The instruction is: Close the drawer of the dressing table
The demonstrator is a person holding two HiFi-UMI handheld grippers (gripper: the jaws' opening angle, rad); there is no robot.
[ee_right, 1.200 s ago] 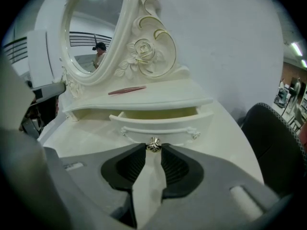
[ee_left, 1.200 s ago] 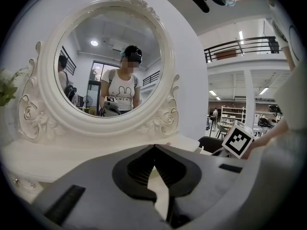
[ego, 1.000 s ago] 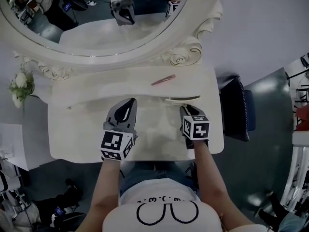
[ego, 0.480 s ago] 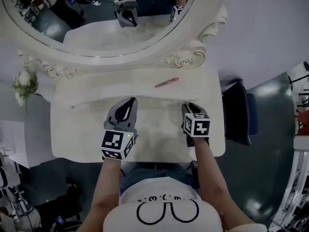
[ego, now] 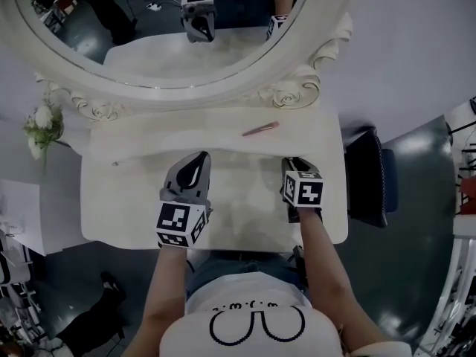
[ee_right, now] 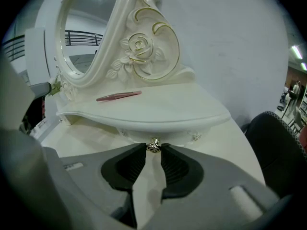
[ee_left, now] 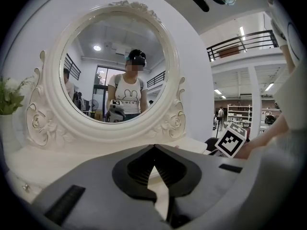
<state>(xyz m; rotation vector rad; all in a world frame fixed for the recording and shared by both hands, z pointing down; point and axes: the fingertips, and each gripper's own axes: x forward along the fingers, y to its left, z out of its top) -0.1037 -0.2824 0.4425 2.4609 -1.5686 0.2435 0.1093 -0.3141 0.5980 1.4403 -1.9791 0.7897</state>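
Observation:
The white dressing table [ego: 245,218] has a raised shelf [ego: 171,132] below its oval mirror. In the right gripper view the drawer front [ee_right: 180,137] sits tucked under the shelf edge [ee_right: 158,113], and a small metal knob [ee_right: 153,146] sticks out of it. My right gripper [ee_right: 153,148] is shut on that knob, pinching it between the fingertips. From the head view the right gripper [ego: 291,163] reaches under the shelf edge and the knob is hidden. My left gripper [ego: 195,162] hovers over the table top, shut with nothing in it; its tips meet in the left gripper view [ee_left: 153,148].
A pink slender item [ego: 260,129] lies on the shelf, also seen from the right gripper [ee_right: 118,96]. The ornate mirror frame [ego: 294,91] rises behind. White flowers [ego: 41,125] stand at the left. A dark chair [ego: 368,177] is just right of the table.
The drawer's rim that stuck out from under the shelf has slid back out of sight. My right gripper went with it toward the mirror. The left gripper stayed put.

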